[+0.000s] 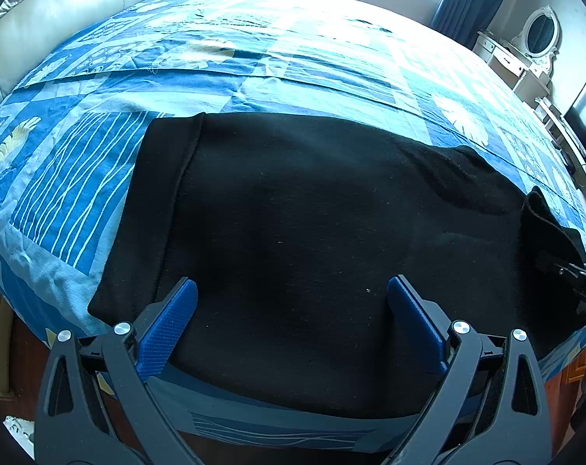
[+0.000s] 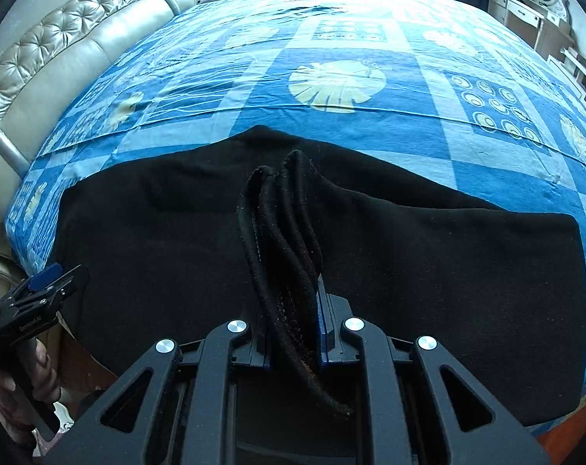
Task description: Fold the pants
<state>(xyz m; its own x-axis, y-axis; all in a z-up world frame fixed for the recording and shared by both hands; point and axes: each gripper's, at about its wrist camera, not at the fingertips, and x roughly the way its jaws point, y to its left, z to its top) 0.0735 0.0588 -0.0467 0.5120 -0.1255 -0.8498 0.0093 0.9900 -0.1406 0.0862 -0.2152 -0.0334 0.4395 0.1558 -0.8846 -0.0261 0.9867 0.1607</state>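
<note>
The black pants [image 1: 293, 232] lie spread along the near edge of the bed [image 2: 351, 38], on its blue patterned sheet, reaching from near the left side by the padded headboard [image 2: 71, 38] toward the right.

The step in hand looks like a fold across the length: the right gripper [image 2: 293, 310] is clamped on a bunched hem of the pants, with thick seamed edges standing up between its blue pads, and it holds that bunch above the flat middle of the garment. The cloth behind it rises in a ridge toward the grip.

The left gripper [image 1: 293, 310] hovers over the pants near the bed's near edge, its jaws spread wide with nothing between them; black cloth lies flat below the gap. In the right wrist view it shows at the left, held by a hand [image 2: 25, 379].

The next move likely calls for laying the held hem down flush on the layer beneath, then letting go.
</note>
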